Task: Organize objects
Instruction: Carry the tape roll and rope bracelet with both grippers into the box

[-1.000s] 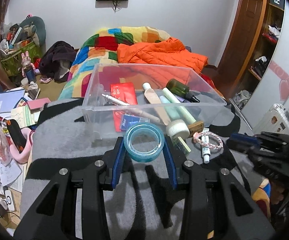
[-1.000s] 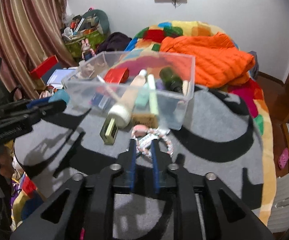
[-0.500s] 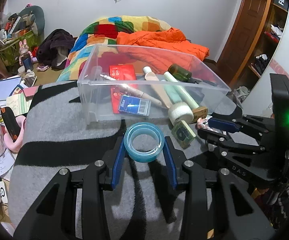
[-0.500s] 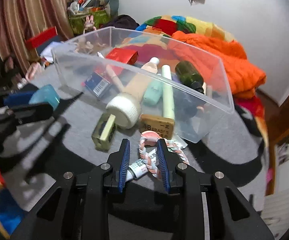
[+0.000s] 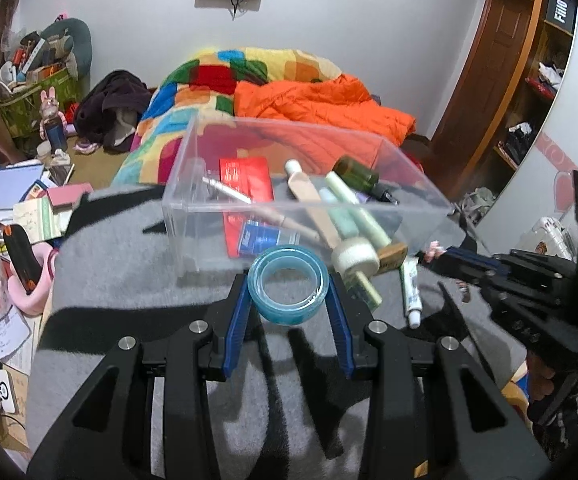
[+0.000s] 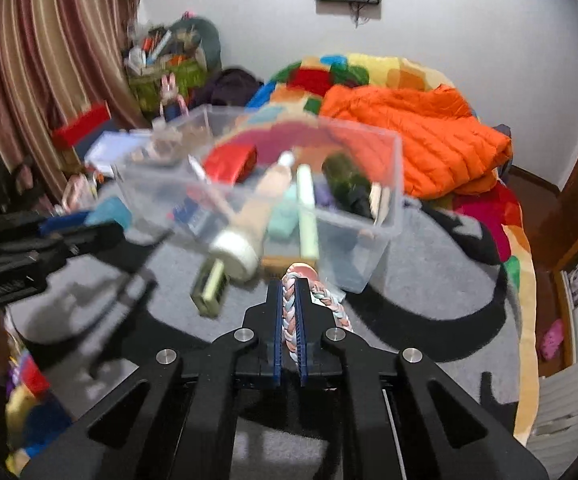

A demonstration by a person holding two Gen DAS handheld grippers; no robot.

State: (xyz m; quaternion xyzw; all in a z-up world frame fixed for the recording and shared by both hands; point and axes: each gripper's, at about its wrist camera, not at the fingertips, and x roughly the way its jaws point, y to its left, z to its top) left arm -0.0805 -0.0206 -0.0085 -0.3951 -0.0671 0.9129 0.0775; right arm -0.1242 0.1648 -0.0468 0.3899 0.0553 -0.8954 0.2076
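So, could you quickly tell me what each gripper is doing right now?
Left gripper: closed on the blue tape roll.
Right gripper: just closed on the braided cord.

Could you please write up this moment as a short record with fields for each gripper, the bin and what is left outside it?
left gripper: shut on a blue tape roll
right gripper: fingers have just closed on a braided cord
bin: clear plastic, holds tubes, a red box and a green bottle
outside the bin: small white tube on the grey blanket

text: "Fiilo" — black sign on wooden shelf | other labels — unreadable
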